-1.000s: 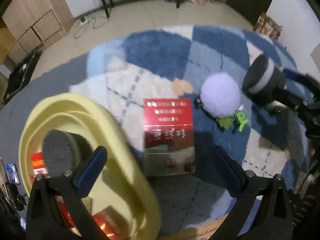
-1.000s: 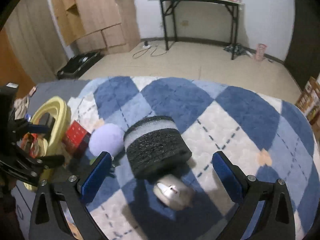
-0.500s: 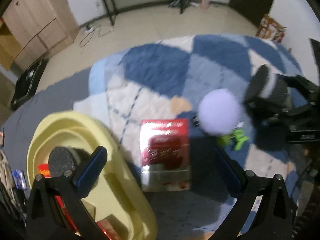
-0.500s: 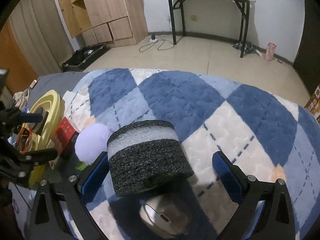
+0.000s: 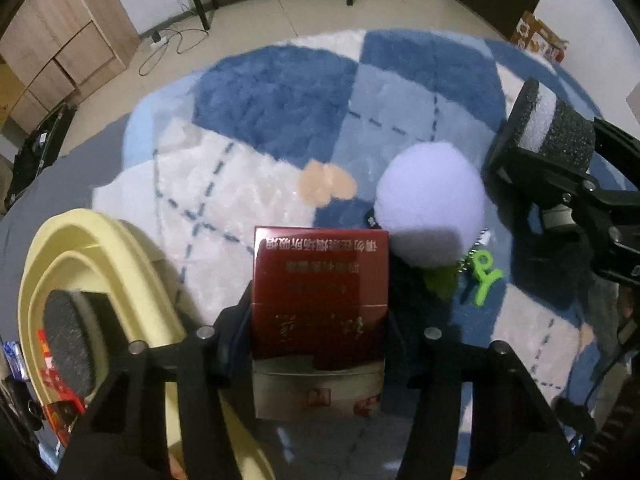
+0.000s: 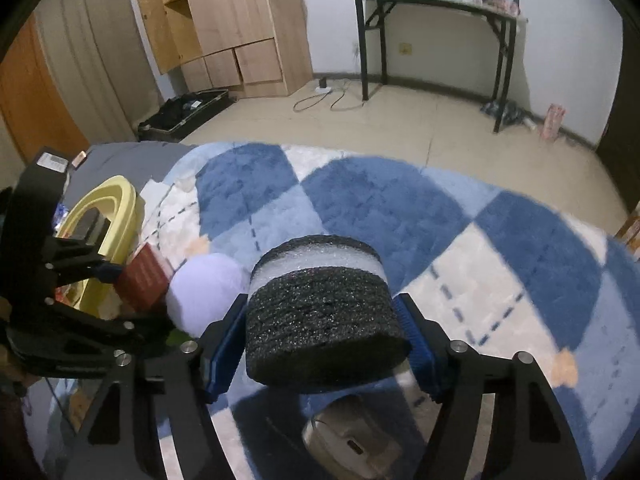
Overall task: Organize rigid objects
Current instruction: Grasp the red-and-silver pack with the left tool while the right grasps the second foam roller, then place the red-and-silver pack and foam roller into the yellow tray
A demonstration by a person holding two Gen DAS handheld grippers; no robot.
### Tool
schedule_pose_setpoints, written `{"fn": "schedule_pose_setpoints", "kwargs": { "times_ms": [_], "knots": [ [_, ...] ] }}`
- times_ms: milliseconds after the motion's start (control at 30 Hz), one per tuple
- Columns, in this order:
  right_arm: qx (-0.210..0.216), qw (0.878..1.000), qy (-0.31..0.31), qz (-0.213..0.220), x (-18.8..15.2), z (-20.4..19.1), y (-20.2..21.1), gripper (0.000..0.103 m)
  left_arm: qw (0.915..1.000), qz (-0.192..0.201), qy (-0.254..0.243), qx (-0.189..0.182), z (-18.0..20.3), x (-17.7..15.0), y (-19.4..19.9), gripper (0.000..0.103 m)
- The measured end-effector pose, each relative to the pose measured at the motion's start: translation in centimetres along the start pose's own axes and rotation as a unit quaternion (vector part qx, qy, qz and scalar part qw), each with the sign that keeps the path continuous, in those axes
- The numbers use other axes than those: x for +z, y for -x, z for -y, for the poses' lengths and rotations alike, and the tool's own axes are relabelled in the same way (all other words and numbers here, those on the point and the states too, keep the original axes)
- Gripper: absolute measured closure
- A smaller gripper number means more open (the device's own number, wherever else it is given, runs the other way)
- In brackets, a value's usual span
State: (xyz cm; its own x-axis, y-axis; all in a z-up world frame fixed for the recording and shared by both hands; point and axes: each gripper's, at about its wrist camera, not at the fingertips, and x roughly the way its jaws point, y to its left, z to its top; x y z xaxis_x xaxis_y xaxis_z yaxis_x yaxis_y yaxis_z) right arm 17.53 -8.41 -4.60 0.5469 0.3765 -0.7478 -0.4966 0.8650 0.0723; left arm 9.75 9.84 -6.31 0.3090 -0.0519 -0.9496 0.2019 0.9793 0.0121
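My left gripper (image 5: 320, 320) is shut on a red box (image 5: 320, 300) with gold lettering, next to the yellow basket (image 5: 100, 240). The box also shows in the right wrist view (image 6: 144, 278). My right gripper (image 6: 324, 328) is shut on a black-and-white foam cylinder (image 6: 324, 312), held above a silver computer mouse (image 6: 352, 436) on the rug. The cylinder shows at the right of the left wrist view (image 5: 556, 128). A lilac fluffy ball (image 5: 430, 204) lies between the two grippers.
The yellow basket holds a dark foam disc (image 5: 68, 340) and red packets (image 5: 56, 380). A green clip (image 5: 486, 276) lies by the ball. The blue-and-white checked rug (image 6: 400, 208) covers the surface. A wooden cabinet (image 6: 224, 24) and a black table (image 6: 436, 40) stand behind.
Both grippers have closed: the left on the red box, the right on the foam cylinder. Both were open a second ago.
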Motion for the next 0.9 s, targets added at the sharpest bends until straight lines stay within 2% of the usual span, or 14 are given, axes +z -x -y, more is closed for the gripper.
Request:
{"fn": "schedule_pose_setpoints", "kwargs": {
  "times_ms": [133,233,367,433,500,600,700,767,900],
  "knots": [
    [-0.003,1.0,0.004,0.02,0.8,-0.5,2.4,0.033,0.9989,0.039,0.023,-0.016,-1.6,-0.9,4.2,0.046],
    [0.007,0.999,0.002,0.045,2.1,-1.8,5.4,0.033,0.9963,0.07,0.04,-0.027,-4.2,-2.6,8.8,0.046],
    [0.039,0.996,0.041,0.071,4.9,-7.4,8.4,0.033,0.993,0.086,0.08,0.012,-9.8,-5.8,13.5,0.046],
    [0.061,0.993,0.059,0.078,5.6,-10.7,8.9,0.033,0.9901,0.09,0.105,0.024,-12.8,-6.9,14.4,0.046],
    [0.092,0.99,0.072,0.078,5.5,-14.5,8.4,0.033,0.9859,0.083,0.14,0.04,-16.7,-8.1,14.3,0.046],
    [0.136,0.986,0.083,0.041,4.1,-19.4,5.7,0.033,0.9823,0.075,0.166,0.043,-20.2,-8.7,13.1,0.046],
    [0.141,0.984,0.111,0.008,2.2,-23.6,2.7,0.033,0.9814,0.057,0.179,0.04,-22.4,-8.7,10.9,0.046],
    [0.142,0.982,0.121,-0.014,1.4,-25.2,0.9,0.033,0.98,0.04,0.193,0.027,-23.4,-8.4,8.8,0.046],
    [0.134,0.981,0.132,-0.038,1.0,-27.0,-2.1,0.033,0.9803,0.027,0.194,0.026,-24.0,-8.6,6.4,0.046]
  ]
}}
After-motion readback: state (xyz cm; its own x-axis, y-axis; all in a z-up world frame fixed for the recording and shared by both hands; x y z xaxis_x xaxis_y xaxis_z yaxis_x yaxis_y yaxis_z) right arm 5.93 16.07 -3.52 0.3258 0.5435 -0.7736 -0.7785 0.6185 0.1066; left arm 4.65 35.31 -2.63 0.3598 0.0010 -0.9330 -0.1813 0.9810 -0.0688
